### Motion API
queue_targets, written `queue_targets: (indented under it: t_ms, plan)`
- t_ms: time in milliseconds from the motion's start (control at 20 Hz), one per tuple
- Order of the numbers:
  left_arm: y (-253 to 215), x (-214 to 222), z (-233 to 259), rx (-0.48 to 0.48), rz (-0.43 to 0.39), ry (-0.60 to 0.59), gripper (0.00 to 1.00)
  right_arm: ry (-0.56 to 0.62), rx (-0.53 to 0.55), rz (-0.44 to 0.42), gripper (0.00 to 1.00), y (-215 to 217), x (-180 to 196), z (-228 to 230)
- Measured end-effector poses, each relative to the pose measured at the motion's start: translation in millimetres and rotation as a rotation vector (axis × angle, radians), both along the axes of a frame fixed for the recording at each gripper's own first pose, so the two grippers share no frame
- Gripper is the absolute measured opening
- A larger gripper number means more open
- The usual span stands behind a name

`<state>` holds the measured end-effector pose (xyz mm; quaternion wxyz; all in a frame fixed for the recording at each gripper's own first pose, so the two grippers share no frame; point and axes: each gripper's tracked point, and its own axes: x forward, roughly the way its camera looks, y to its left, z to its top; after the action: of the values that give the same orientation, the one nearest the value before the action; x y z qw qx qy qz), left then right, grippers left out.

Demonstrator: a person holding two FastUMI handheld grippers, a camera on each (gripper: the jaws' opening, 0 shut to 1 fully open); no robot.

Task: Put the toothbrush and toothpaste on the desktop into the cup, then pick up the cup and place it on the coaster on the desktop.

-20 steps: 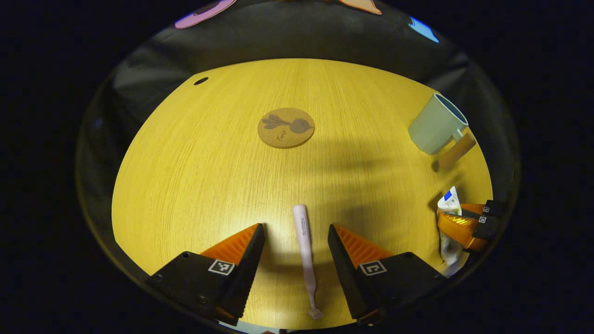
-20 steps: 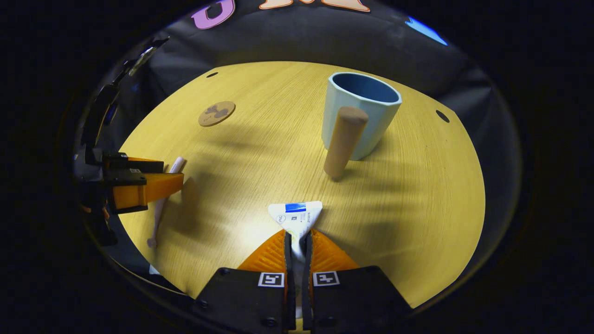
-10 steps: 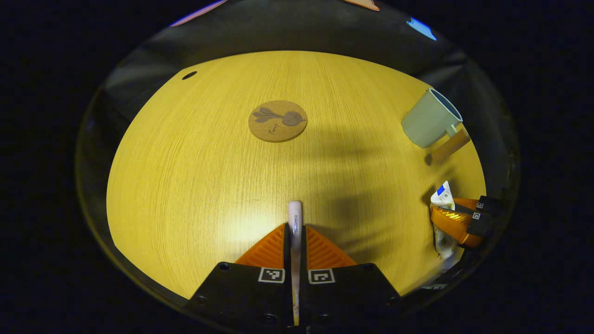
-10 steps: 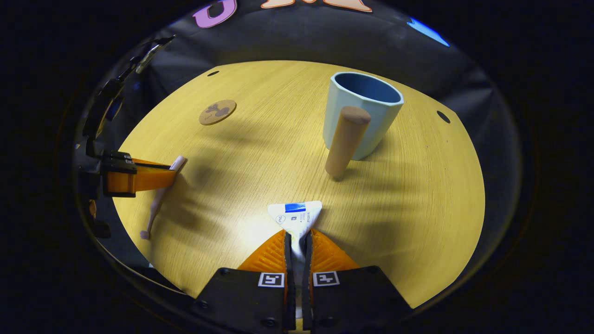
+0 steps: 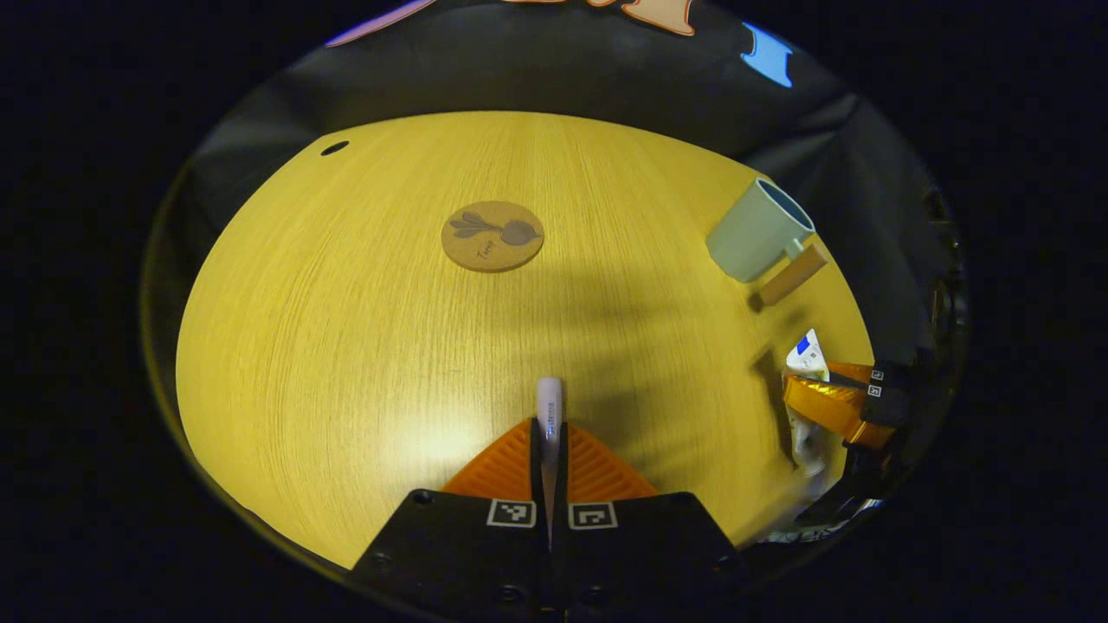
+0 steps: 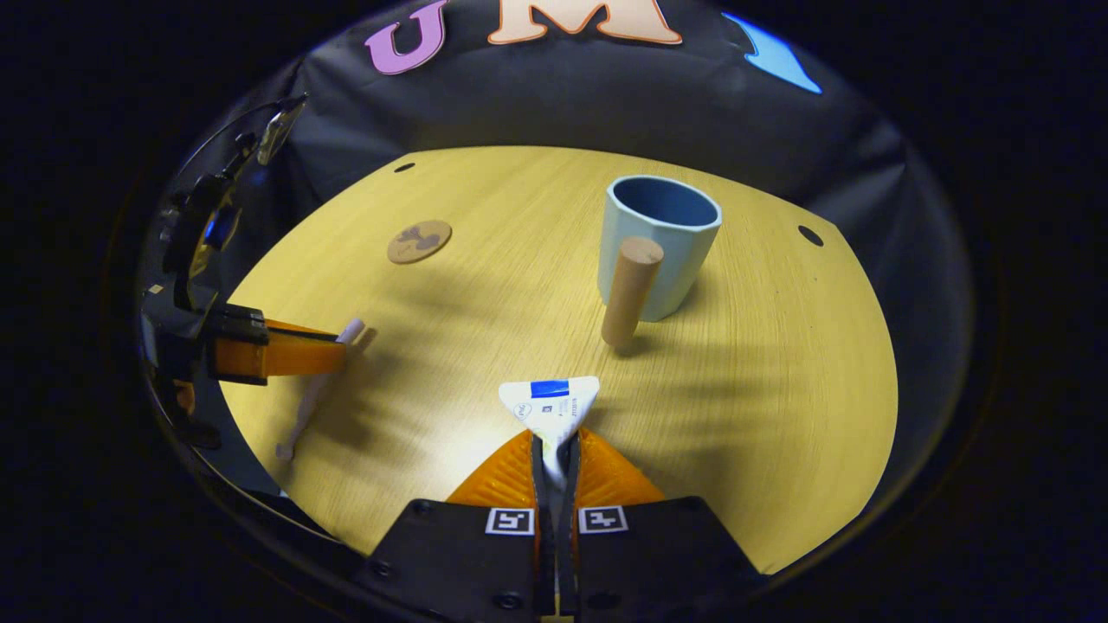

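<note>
Right gripper view: both tongs grip toothbrush (image 6: 316, 394) and toothpaste (image 6: 551, 407); cup (image 6: 658, 242) ahead.

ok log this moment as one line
left gripper: shut on toothbrush | right gripper: shut on toothpaste | cup: upright, empty | coaster: bare

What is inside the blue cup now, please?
The cup stands upright, and its dark blue inner wall shows with nothing sticking out. Its bottom is hidden by the rim. The toothpaste and toothbrush are each clamped between gripper fingers, outside the cup.
</note>
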<state>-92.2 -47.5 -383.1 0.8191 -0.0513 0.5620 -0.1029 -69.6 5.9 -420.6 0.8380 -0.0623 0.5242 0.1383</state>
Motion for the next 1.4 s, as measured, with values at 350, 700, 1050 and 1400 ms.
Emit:
queue_targets:
  t_ms: [350,700,1050,1400]
  plan:
    - [26.2,-11.6,-12.7,-0.038,-0.037,-0.088,0.00,-0.185,0.176,-0.106,0.04,2.4,49.1,51.9]
    - [31.1,-14.4,35.9,-0.095,-0.041,-0.189,0.00,-0.400,0.308,-0.210,0.04,-4.8,164.1,99.9]
    - [33.2,-11.3,66.9,-0.115,-0.020,-0.253,0.00,-0.564,0.324,-0.321,0.04,-25.9,240.9,101.8]
    - [20.9,9.0,88.1,-0.135,-0.034,-0.299,0.00,-0.526,0.256,-0.339,0.04,-32.9,256.5,52.7]
